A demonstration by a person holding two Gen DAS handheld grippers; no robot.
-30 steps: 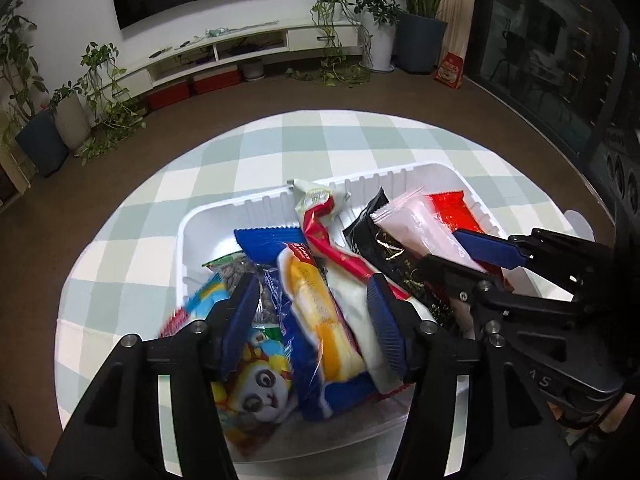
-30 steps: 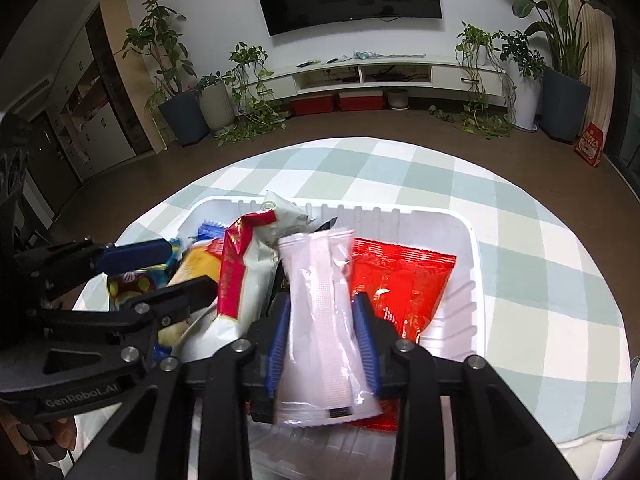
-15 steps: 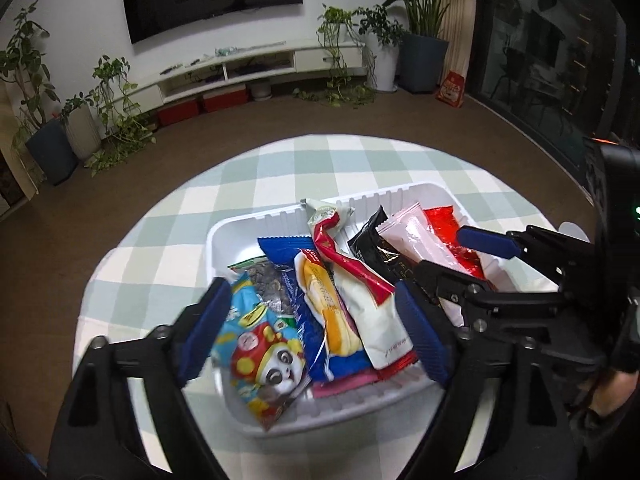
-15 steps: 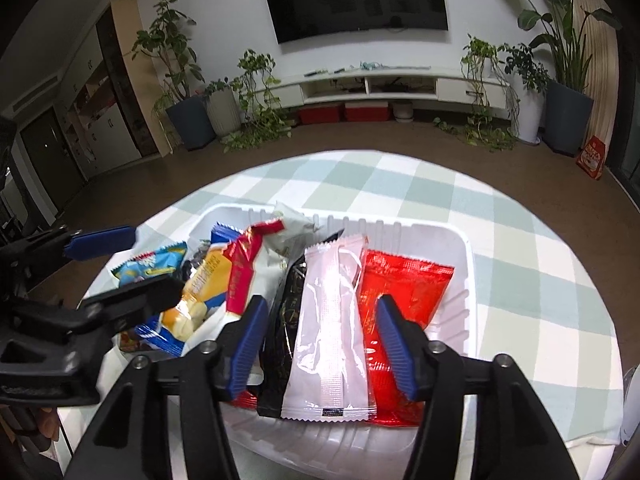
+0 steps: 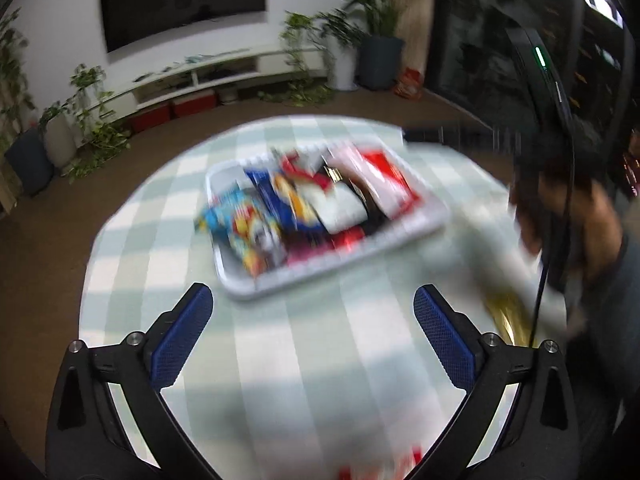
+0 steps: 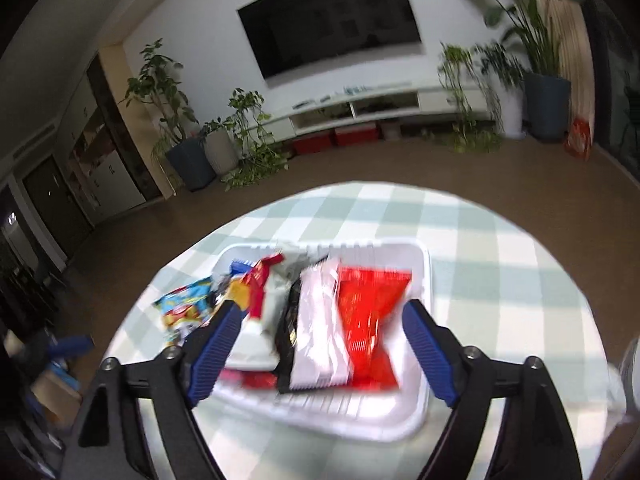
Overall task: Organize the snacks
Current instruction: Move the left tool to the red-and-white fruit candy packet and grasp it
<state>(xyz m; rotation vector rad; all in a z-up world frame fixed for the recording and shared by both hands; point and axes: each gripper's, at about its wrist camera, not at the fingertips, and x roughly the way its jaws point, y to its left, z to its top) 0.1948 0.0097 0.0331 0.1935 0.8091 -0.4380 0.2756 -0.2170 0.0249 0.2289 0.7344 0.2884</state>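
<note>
A white tray [image 5: 240, 292] holds several snack packets side by side, all blurred. My left gripper [image 5: 312, 296] hangs back from the tray's near rim, its jaws opening wide with only tablecloth between them. My right gripper [image 6: 322, 312] hovers above the tray [image 6: 424, 264], its jaws opening. A white packet [image 6: 320, 328] and a red packet [image 6: 372, 308] lie below and between them, clear of the pads. A black packet [image 6: 290, 320] lies beside the white one. One blue finger [image 5: 424, 135] of the right gripper shows beyond the tray.
The tray sits on a round table with a green and white check cloth [image 5: 320, 360]. A person's hand and sleeve [image 5: 580, 232] are at the right, with a gold object [image 5: 508, 320] below. Floor, plants and a low TV shelf lie beyond.
Both grippers have drawn back and up from the tray and spread their jaws. The left has let go of the yellow and blue packet, the right of the white packet; both packets stay in the tray.
</note>
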